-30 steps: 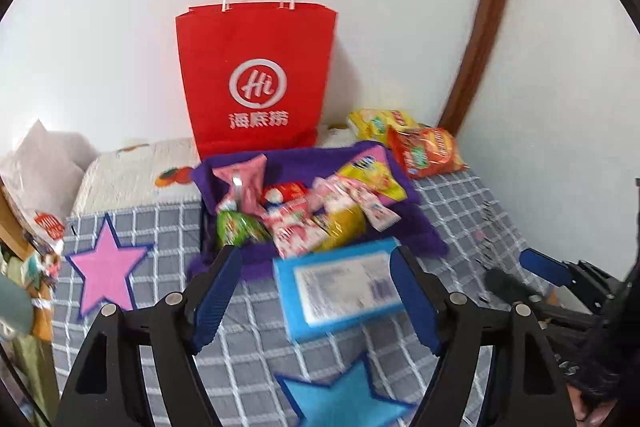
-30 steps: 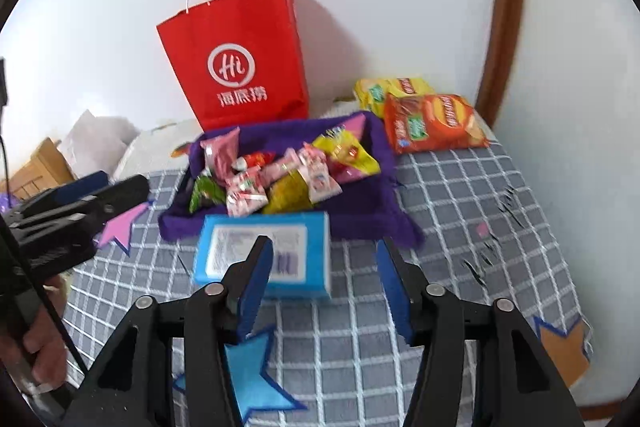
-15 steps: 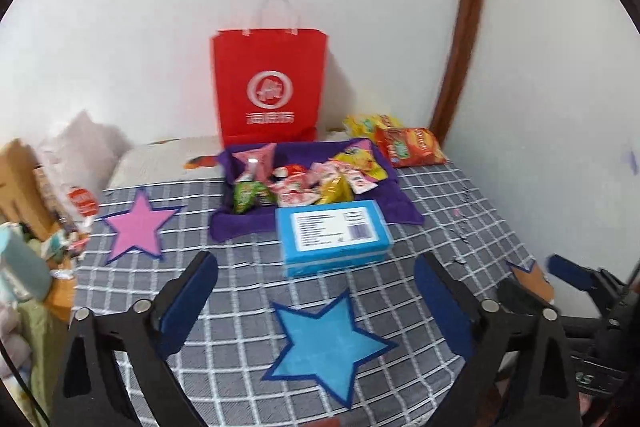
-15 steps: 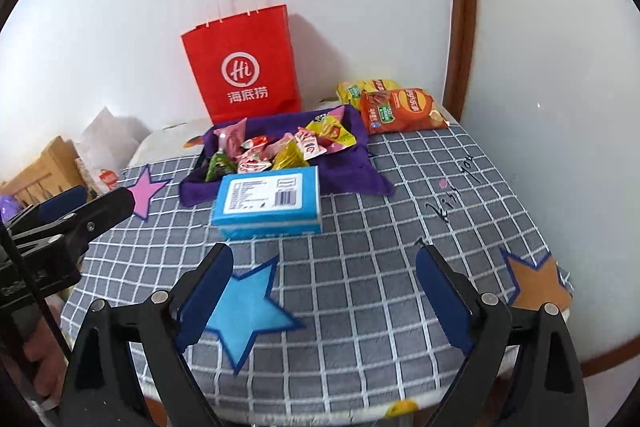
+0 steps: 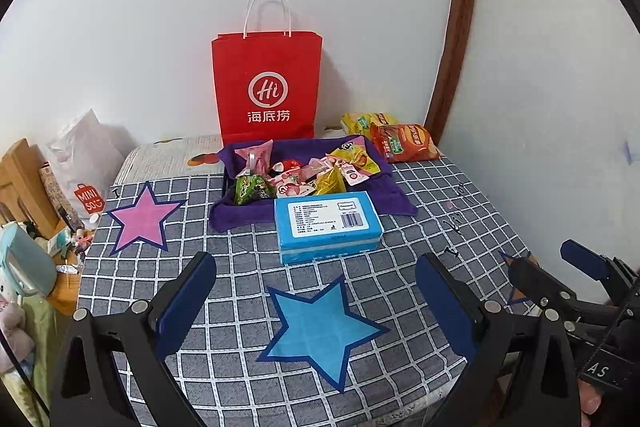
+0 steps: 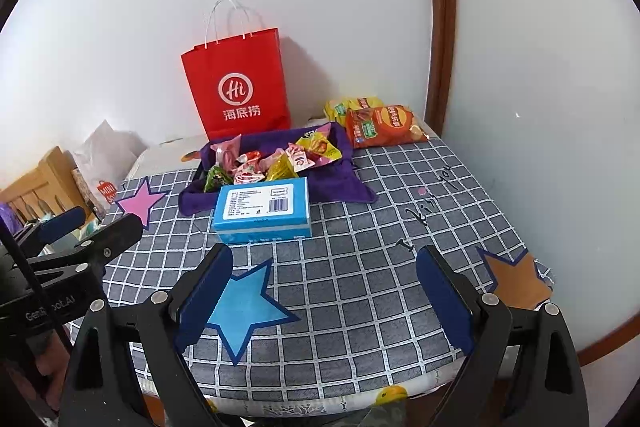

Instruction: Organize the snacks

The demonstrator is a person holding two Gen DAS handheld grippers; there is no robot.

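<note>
1. Snacks, a heap of small bright foil and plastic packets (image 5: 304, 175), lie piled in the purple cloth-lined tray (image 5: 384, 183) at the far middle of the grey checked tablecloth (image 5: 224, 367). Two crisp bags, one orange-red (image 5: 404, 143) and one yellow (image 5: 360, 121), lie outside the tray at its far right, near the wall.
2. Just in front of the tray, touching its near cloth edge, lies the flat blue rectangular box with a white label (image 5: 326, 223).
3. Left gripper (image 5: 316, 303) hovers over the near table edge, jaws spread wide and empty; right gripper (image 6: 324, 299) is likewise wide apart and holds nothing.
4. Judging from this, no item is in hand: either a pause between picks or the close of the job.
5. If work remains, the crisp bags look like the loose items; reaching them calls for a long forward move past the tray.
6. Blue box's long axis runs left to right, label up, its broad side facing the grippers.
</note>
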